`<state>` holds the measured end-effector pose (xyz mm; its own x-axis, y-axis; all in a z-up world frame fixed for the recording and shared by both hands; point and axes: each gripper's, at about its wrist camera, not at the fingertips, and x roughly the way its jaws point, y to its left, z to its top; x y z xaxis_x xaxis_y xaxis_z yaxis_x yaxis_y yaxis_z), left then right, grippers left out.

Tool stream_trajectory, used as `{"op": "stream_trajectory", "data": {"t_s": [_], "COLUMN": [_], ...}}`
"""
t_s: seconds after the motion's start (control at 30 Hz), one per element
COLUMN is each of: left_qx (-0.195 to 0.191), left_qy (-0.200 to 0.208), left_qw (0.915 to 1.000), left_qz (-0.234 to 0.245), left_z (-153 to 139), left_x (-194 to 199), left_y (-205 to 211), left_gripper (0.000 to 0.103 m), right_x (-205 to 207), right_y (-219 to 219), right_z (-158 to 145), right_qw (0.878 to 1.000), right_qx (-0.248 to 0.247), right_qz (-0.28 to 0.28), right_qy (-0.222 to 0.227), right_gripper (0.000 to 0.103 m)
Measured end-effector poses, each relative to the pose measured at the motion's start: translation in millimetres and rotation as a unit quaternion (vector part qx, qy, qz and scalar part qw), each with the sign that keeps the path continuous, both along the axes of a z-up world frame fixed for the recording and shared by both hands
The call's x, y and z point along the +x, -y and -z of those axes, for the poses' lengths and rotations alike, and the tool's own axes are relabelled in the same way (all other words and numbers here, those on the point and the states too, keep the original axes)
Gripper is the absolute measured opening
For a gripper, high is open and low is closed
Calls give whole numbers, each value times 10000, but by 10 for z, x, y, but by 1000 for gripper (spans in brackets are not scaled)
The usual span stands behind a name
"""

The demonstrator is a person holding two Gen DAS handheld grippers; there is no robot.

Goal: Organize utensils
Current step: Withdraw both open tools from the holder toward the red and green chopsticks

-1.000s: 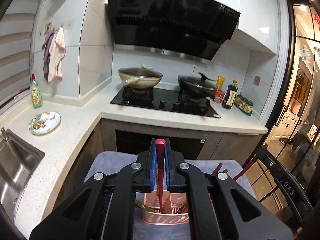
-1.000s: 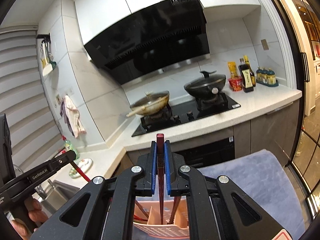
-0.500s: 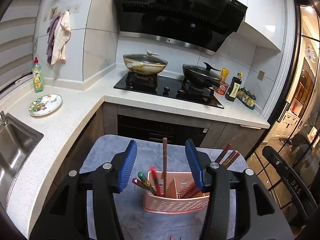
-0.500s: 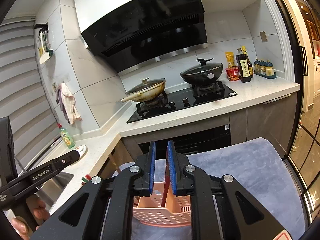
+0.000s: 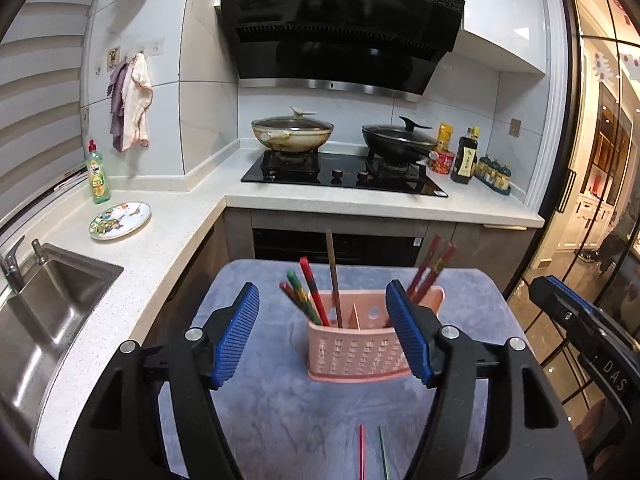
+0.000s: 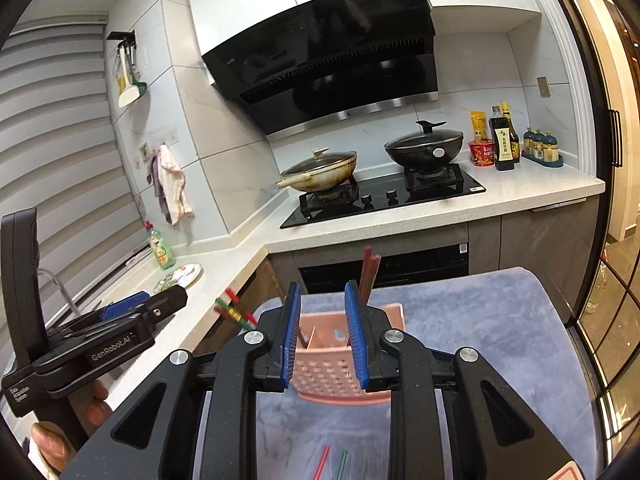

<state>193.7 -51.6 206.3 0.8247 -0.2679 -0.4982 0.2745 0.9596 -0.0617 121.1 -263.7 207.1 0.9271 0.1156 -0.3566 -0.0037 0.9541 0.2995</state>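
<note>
Left wrist view: left gripper just spread wide, empty, before perforated pink plastic caddy.

Two lidded woks on stove

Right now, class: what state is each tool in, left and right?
Left tool: open, its jaws have just been opening; holds nothing.
Right tool: open, narrower gap, its jaws have just been opening; holds nothing.
</note>
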Motion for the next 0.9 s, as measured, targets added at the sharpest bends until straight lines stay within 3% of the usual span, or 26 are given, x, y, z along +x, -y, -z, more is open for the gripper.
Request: {"op": "stream_trajectory", "data": {"t_s": [0.1, 0.2, 0.43, 0.9], "left_qx": [76, 76, 152, 366], "left_qy": [-102, -131, -424, -1144], "left_qw": [9999, 9999, 9990, 9925], "left_qz": [-12, -14, -56, -214], "left_z": [85, 162, 463, 1145], "left_x": [-149, -319, -626, -899], "left_y": [-33, -94, -220, -316], "left_gripper": [67, 72, 73, 73], "right_x": [-200, -394, -750, -1086], "right_y": [-65, -141, -319, -387], "right_z": [57, 155, 508, 1198], "right_qw": [9999, 9997, 9975, 9921], "right_qx": [-39, -178, -498, -355], "right_qz": [-70, -52, -20, 31], "right_qy": [-81, -166, -510, -1202], "right_gripper": [24, 36, 36, 36]}}
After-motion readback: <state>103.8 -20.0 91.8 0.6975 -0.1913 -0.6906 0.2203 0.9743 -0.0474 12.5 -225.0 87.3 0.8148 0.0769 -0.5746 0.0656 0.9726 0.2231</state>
